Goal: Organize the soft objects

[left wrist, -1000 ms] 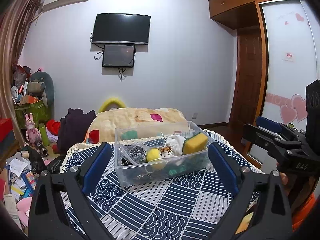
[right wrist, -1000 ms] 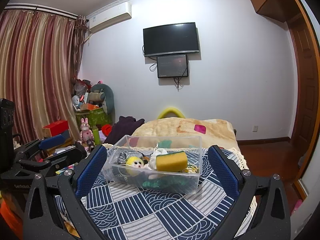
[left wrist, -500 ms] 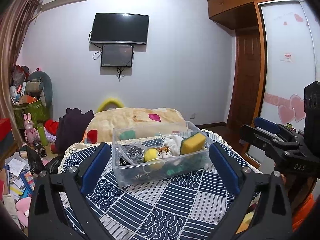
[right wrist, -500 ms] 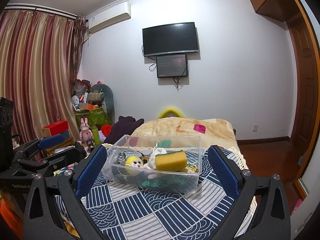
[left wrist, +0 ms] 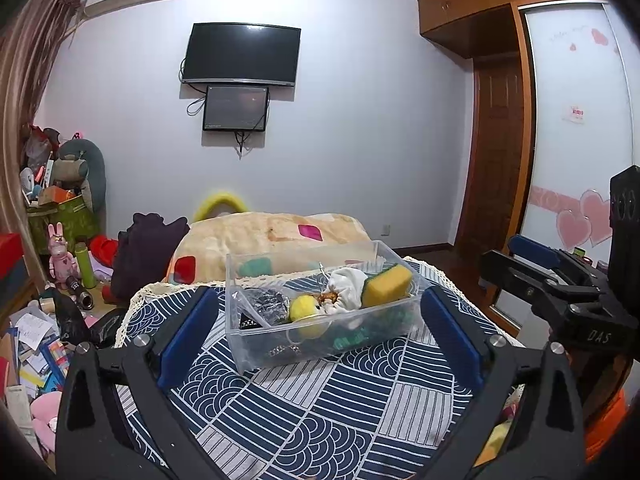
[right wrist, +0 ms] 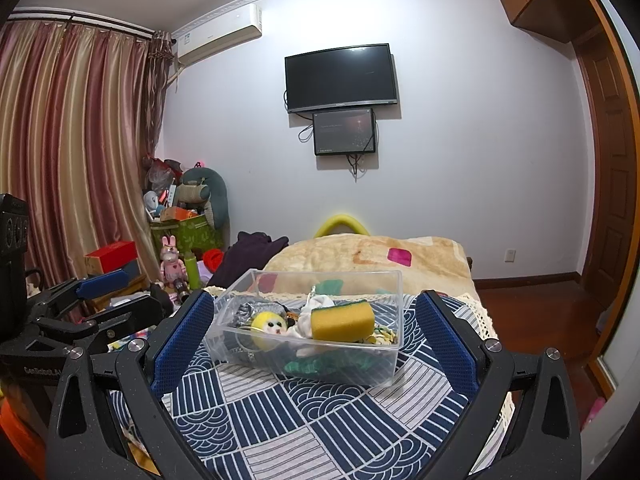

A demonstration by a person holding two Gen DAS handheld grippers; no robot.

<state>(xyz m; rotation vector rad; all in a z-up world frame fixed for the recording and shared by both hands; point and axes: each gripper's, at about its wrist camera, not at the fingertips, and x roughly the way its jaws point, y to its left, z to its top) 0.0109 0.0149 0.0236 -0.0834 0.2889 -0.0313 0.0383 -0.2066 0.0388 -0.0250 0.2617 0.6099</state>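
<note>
A clear plastic box [left wrist: 256, 344] [right wrist: 384, 364] stands on a table with a blue patterned cloth [left wrist: 320, 412] [right wrist: 304, 412]. In it lie a yellow sponge [left wrist: 386, 286] [right wrist: 342, 321], a yellow plush toy [left wrist: 304, 308] [right wrist: 269, 323], a white cloth [left wrist: 350, 282] [right wrist: 318, 304] and some dark and green items. My left gripper [left wrist: 318, 332] is open and empty, held short of the box. My right gripper [right wrist: 310, 340] is open and empty, also short of the box. Each gripper shows at the edge of the other's view.
A bed with a beige blanket [left wrist: 272, 236] lies behind the table. Toys, boxes and papers [left wrist: 36, 344] clutter the floor at the left. A curtain [right wrist: 68, 152] hangs at the left, a wardrobe [left wrist: 576, 140] and door stand at the right.
Both views have shifted only slightly; the box sits a touch further left in the left wrist view. Both grippers stay open and empty.
</note>
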